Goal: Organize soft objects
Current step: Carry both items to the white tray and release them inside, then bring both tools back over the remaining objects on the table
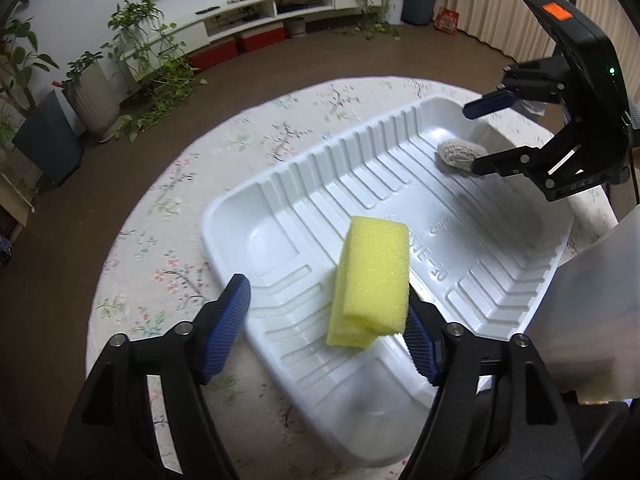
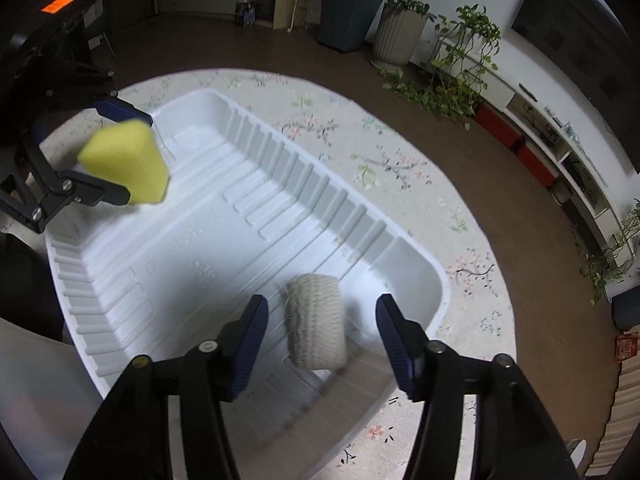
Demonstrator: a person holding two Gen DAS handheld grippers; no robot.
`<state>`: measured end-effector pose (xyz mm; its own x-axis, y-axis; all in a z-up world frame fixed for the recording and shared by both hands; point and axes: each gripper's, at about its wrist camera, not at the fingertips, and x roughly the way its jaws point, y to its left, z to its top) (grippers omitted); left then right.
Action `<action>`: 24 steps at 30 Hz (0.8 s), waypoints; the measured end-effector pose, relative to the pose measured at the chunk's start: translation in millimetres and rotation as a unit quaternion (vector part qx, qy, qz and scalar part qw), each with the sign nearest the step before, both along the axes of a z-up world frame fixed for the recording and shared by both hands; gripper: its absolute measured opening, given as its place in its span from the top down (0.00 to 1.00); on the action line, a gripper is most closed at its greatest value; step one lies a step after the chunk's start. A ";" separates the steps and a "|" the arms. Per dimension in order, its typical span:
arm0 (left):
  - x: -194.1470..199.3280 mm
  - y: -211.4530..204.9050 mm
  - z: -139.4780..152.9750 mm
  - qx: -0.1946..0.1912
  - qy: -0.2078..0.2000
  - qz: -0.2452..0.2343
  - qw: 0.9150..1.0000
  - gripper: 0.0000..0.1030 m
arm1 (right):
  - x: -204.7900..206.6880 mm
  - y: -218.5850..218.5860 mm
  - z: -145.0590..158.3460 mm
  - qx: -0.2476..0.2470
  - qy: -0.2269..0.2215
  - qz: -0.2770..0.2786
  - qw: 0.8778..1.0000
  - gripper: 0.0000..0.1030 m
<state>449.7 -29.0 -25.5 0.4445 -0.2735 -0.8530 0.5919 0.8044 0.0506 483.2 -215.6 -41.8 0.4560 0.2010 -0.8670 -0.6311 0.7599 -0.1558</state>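
Note:
A white ribbed plastic tray (image 1: 224, 208) (image 2: 436, 276) lies on the round table. A yellow sponge (image 1: 368, 284) (image 2: 124, 160) stands on end over the tray's near end, between the jaws of my left gripper (image 1: 324, 296) (image 2: 128, 152). It touches only the right-hand pad, and the other pad stands well clear of it, so the gripper is open. A cream knitted roll (image 2: 316, 320) (image 1: 456, 154) lies on the tray floor at the other end. My right gripper (image 2: 322, 308) (image 1: 480, 136) is open around it, with a gap on each side.
The table wears a pale floral cloth (image 1: 168, 208) (image 2: 392, 160). Brown floor surrounds it, with potted plants (image 1: 92, 92) and a low white shelf unit (image 1: 256, 12) beyond. A blurred white shape (image 1: 592, 300), maybe a sleeve, is close on the right of the left wrist view.

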 end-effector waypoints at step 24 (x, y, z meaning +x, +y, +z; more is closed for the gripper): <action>-234.1 112.5 143.9 -0.162 -0.222 0.206 0.939 0.00 | -148.9 -121.9 154.1 0.161 -0.131 -0.138 0.968 0.00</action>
<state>215.6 83.5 118.4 0.8620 -0.2135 -0.4597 0.2051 0.9763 -0.0690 334.3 -337.5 112.4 0.7264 0.2819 -0.6268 -0.3689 0.9294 -0.0096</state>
